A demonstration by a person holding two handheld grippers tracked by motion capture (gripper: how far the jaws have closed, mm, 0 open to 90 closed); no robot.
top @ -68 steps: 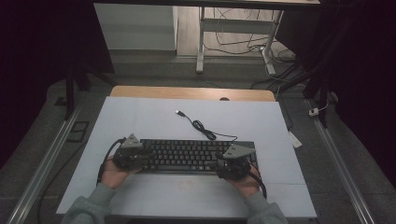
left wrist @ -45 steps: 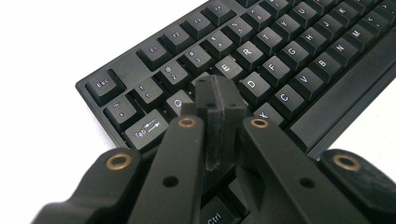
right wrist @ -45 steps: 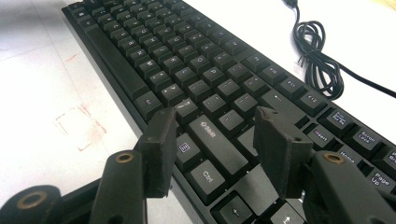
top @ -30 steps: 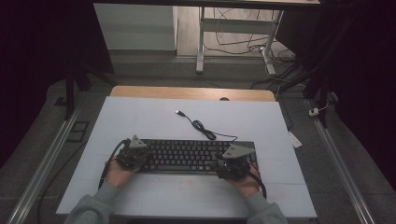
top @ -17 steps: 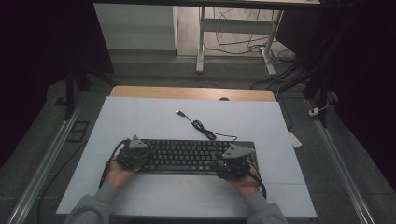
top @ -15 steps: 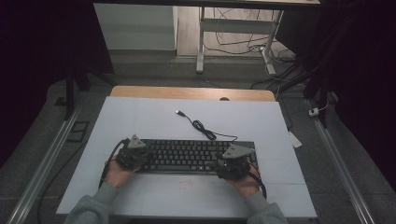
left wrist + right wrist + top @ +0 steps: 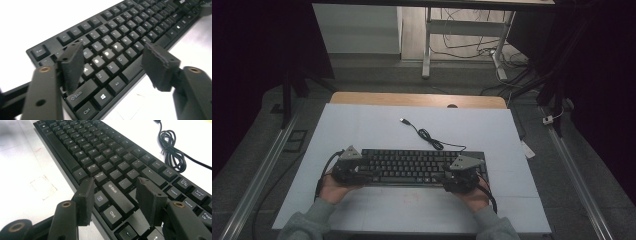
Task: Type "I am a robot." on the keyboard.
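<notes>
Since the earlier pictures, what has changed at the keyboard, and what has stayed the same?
The left hand-held gripper has just been opening its jaws; they now stand wide apart above the keyboard's left keys, with nothing pinched between them. The right hand-held gripper stayed open over the right end. The keyboard and its coiled cable lie as before.

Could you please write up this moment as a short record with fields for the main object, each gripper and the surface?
object: flat black plastic keyboard, lying flat, long side across the table
cable: thin black cable with a USB plug, coiled loosely behind the keyboard
left gripper: over the keyboard's left end, jaws just opened, wide apart, nothing between the pads
right gripper: over the keyboard's right end near the Shift and Ctrl keys, jaws apart, nothing gripped
surface: pale grey-white table top, faint reddish mark near the front edge
</notes>
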